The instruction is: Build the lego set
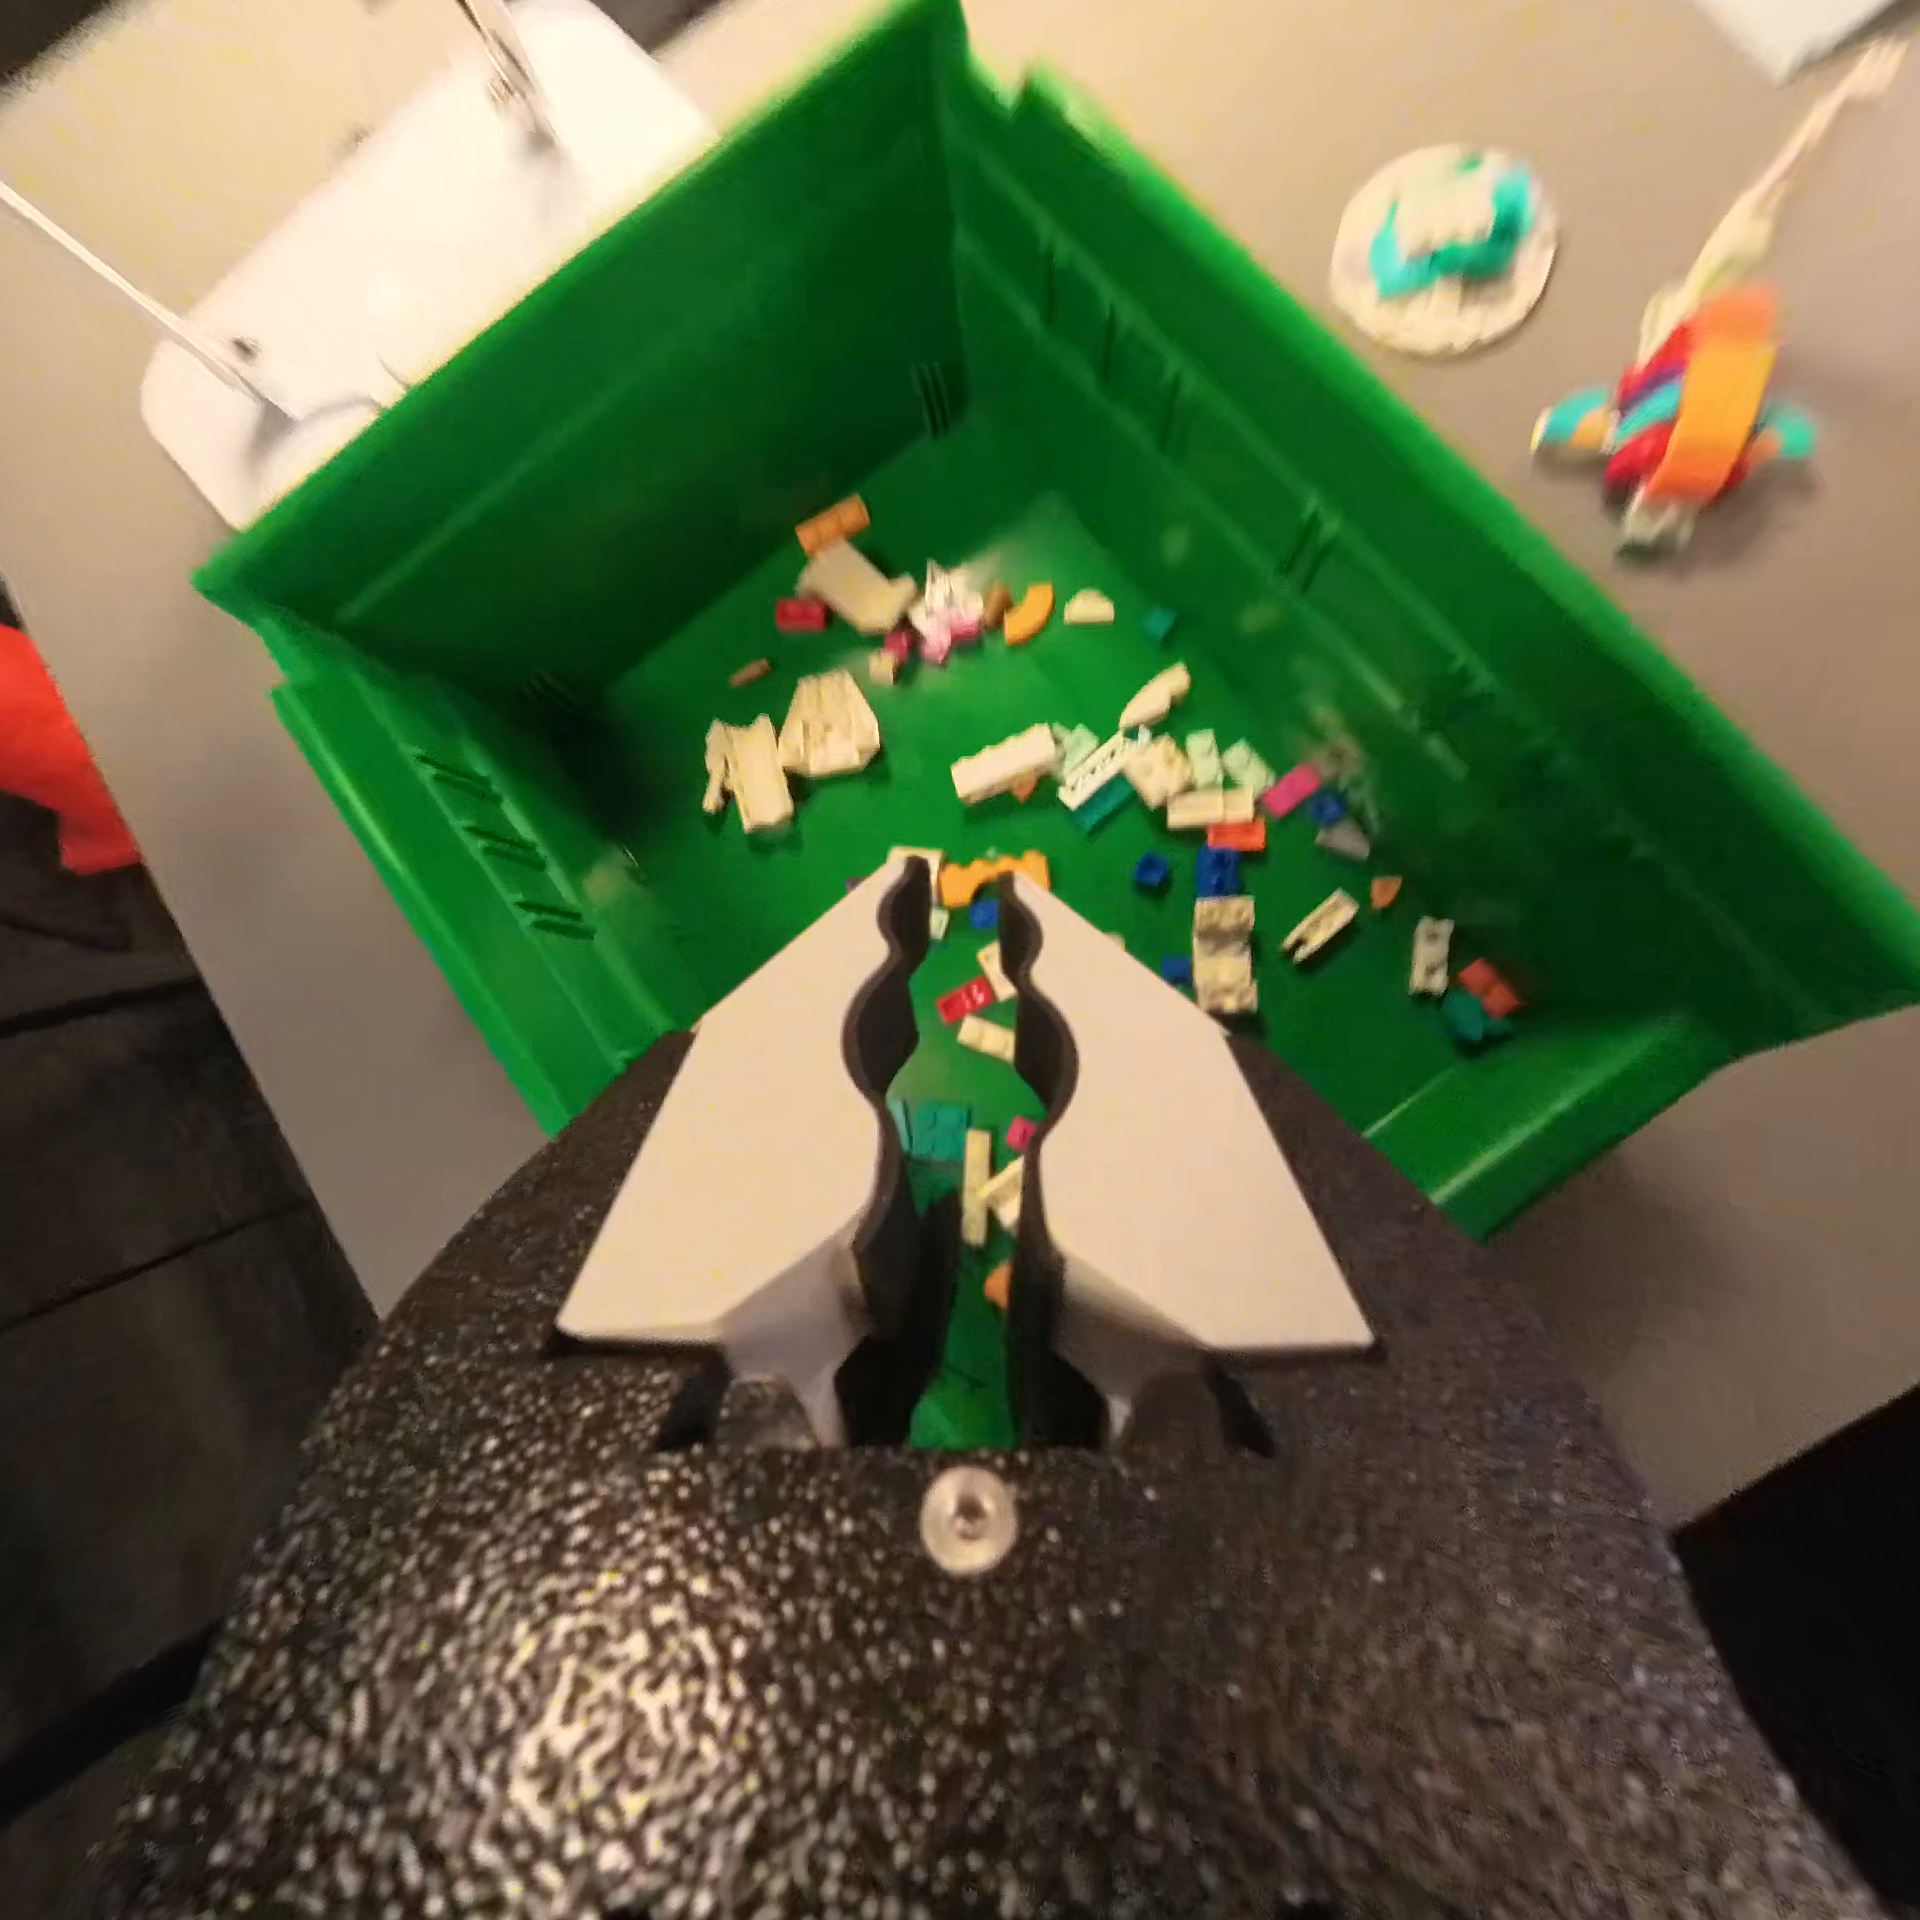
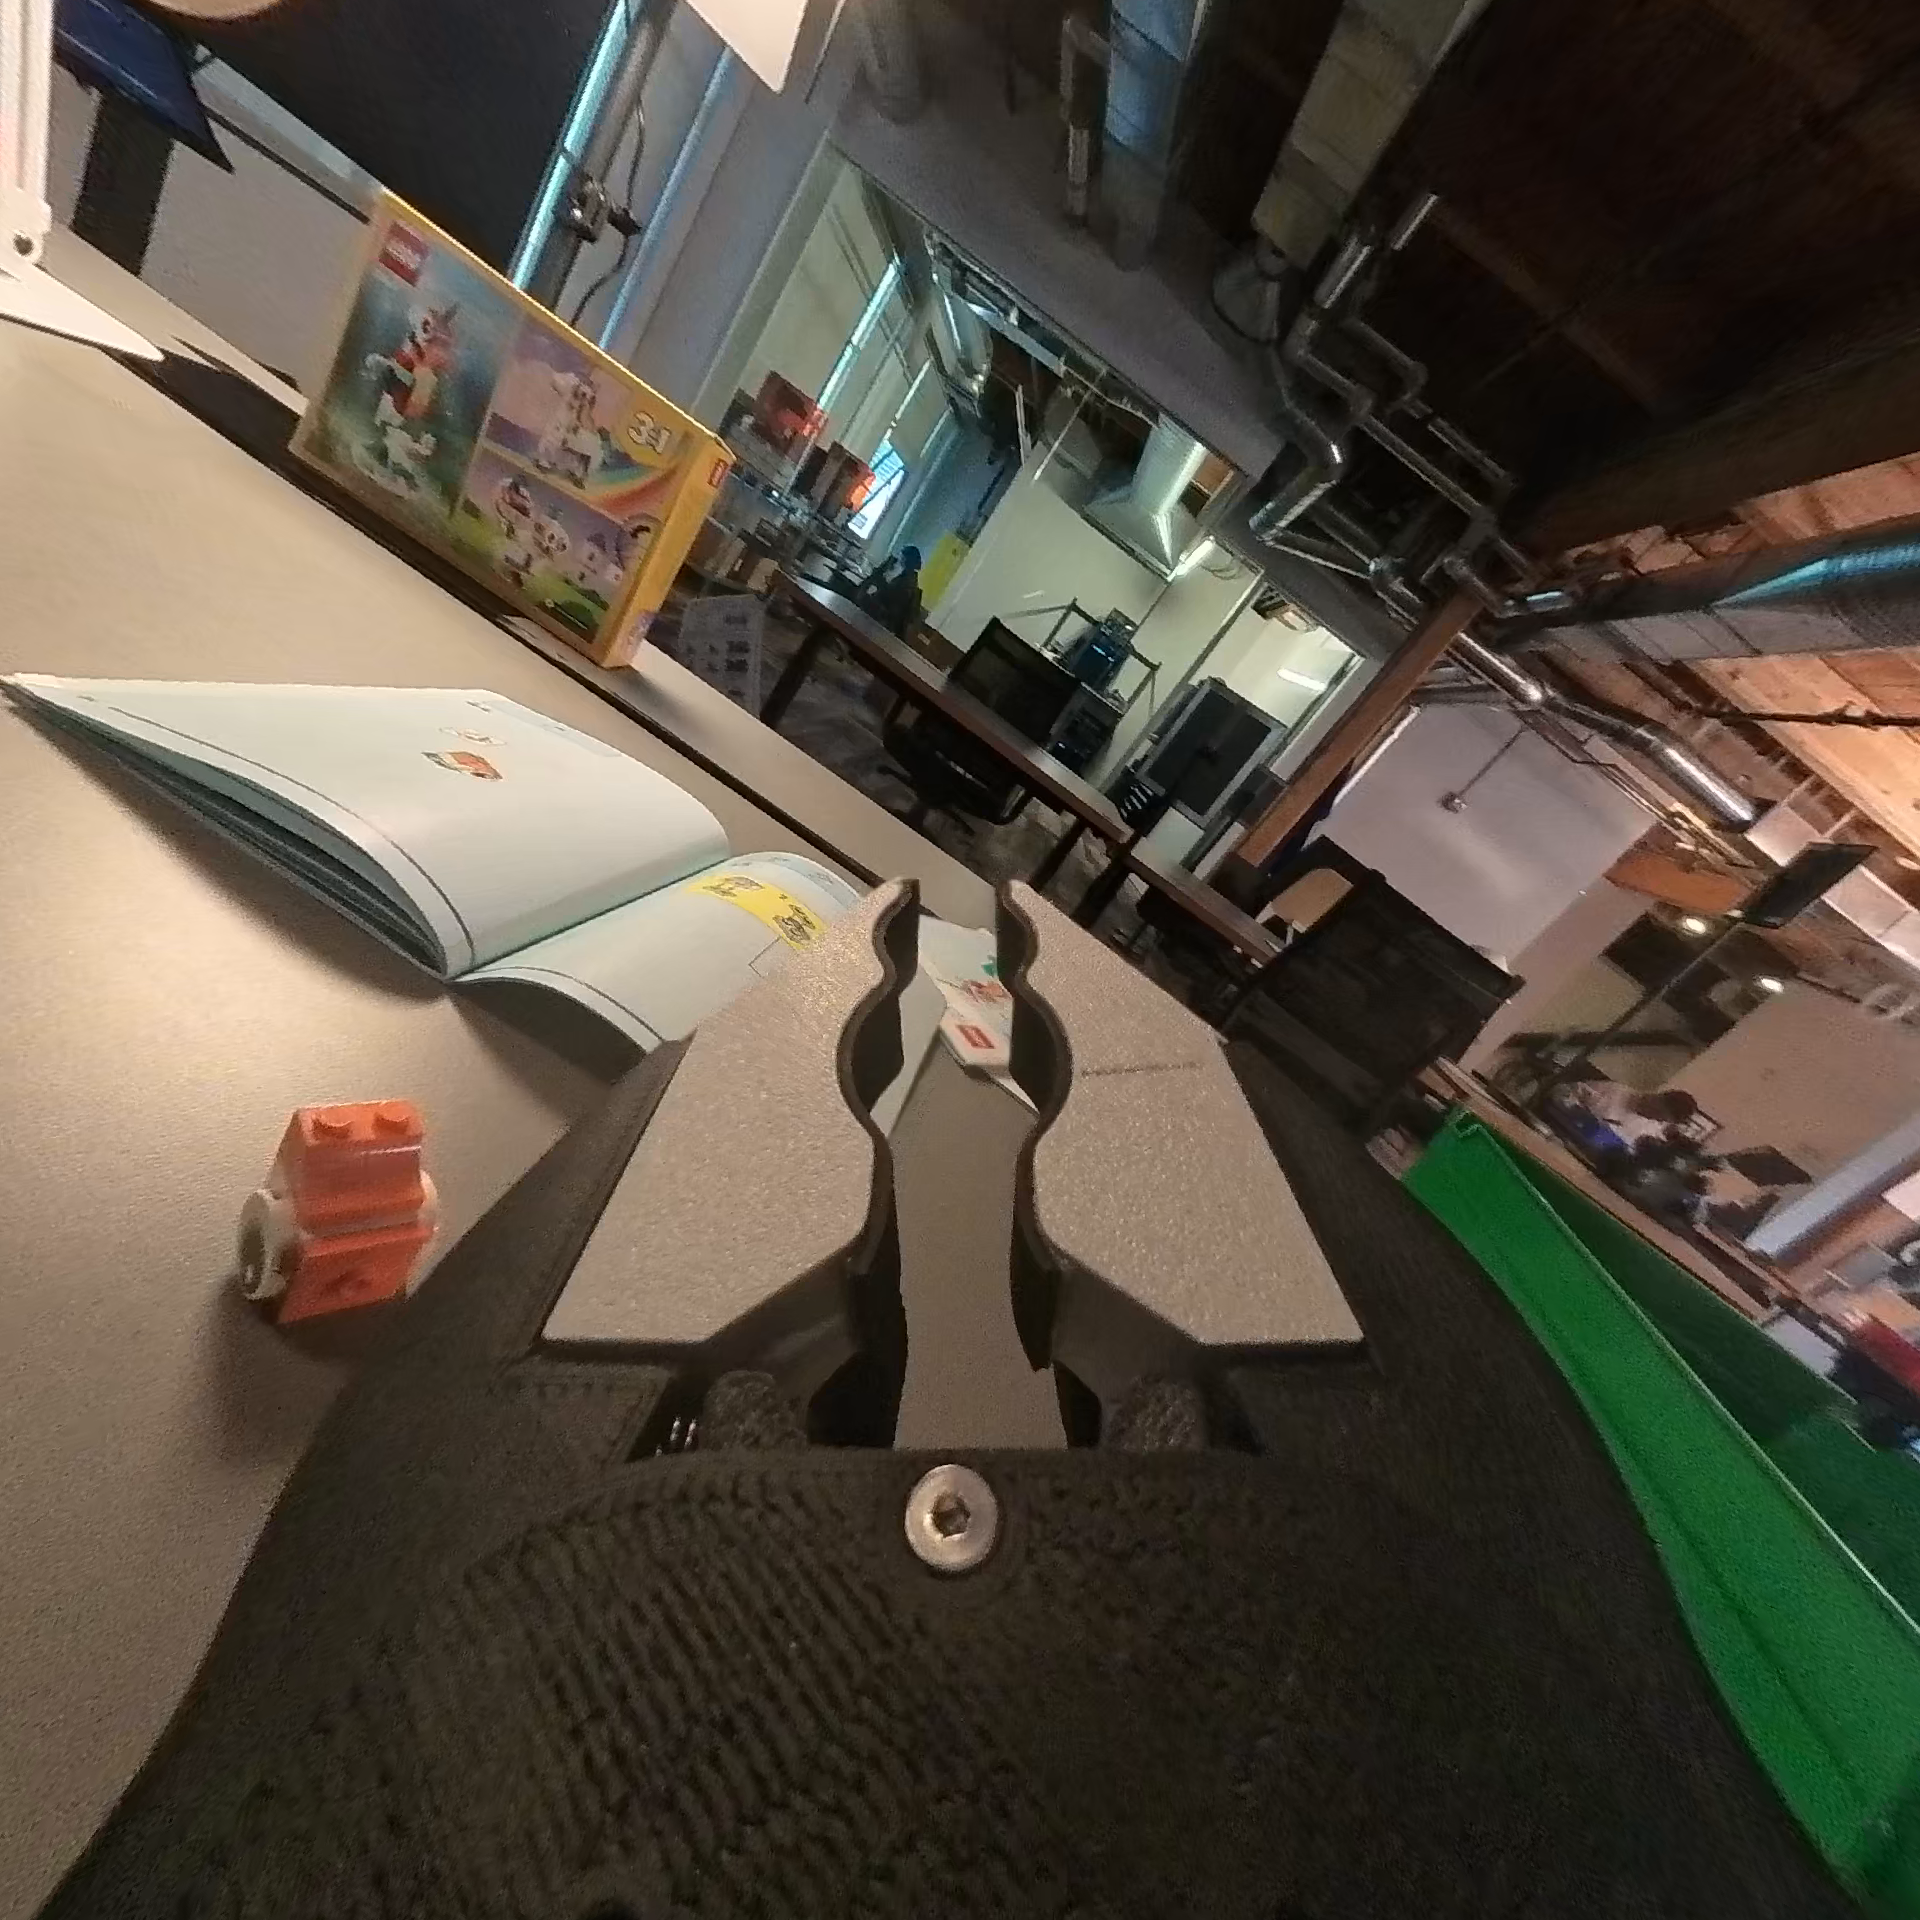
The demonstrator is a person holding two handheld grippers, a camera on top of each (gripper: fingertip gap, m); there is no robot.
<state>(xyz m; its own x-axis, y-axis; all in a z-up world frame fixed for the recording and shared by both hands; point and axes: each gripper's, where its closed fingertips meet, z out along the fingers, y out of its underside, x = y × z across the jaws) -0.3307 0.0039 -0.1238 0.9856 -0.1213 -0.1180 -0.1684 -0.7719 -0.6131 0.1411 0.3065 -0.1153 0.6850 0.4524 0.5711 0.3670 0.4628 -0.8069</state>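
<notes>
Hovering over the green bin (image 1: pixel 582 499), the left claw (image 1: pixel 961 883) is held with its jaws slightly parted and nothing gripped between them; loose bricks (image 1: pixel 1143 769) are scattered across the bin floor below, white, blue, orange and pink mixed together. An orange piece (image 1: pixel 987 873) lies just beyond the fingertips. Two partly built models are seen on the worktop (image 1: pixel 1247 104) to the far right of the bin: a round white base with teal parts (image 1: pixel 1444 244) and a multicoloured assembly (image 1: pixel 1683 416). The right claw (image 2: pixel 956 899) is kept low over the worktop, likewise a little open and empty, with a small orange sub-assembly (image 2: pixel 338 1210) to its left, the open instruction booklet (image 2: pixel 416 810) beyond and the set's box (image 2: pixel 509 447) farther off. The left view is blurred, so a wrong brick could easily be picked. Neighbouring pieces are crowded closely, so two may be pinched together, or a small flat plate may be flicked aside or slip from the contoured jaws.
</notes>
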